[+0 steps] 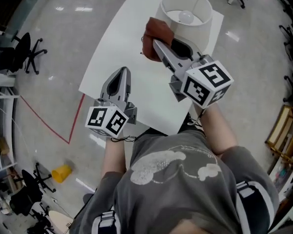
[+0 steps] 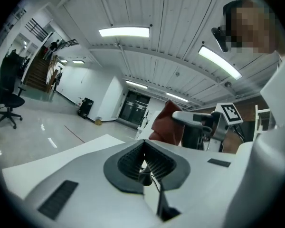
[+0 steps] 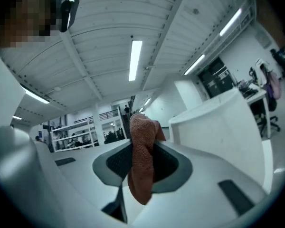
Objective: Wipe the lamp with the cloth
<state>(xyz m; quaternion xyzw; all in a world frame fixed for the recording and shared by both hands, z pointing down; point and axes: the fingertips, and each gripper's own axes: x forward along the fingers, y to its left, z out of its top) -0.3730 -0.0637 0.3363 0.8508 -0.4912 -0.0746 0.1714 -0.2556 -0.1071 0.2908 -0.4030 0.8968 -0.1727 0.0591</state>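
Observation:
A lamp with a white drum shade [image 1: 185, 8] stands at the far end of the white table [image 1: 117, 48]. A rust-brown cloth [image 1: 154, 34] is bunched just left of the shade. My right gripper [image 1: 157, 44] is shut on the cloth and holds it against the shade's lower left side. In the right gripper view the cloth [image 3: 142, 160] hangs between the jaws, with the shade's wall [image 3: 218, 127] to the right. My left gripper [image 1: 121, 72] hovers over the table's near half, shut and empty. Its jaws [image 2: 143, 152] meet, and the cloth [image 2: 167, 123] shows beyond them.
The table's near edge [image 1: 136, 118] lies just in front of the person. Red tape lines [image 1: 49, 123] mark the glossy floor at left, with a yellow cup [image 1: 61, 173] on it. Office chairs [image 1: 27, 52] stand at left and top right. A wooden rack [image 1: 285, 135] stands at right.

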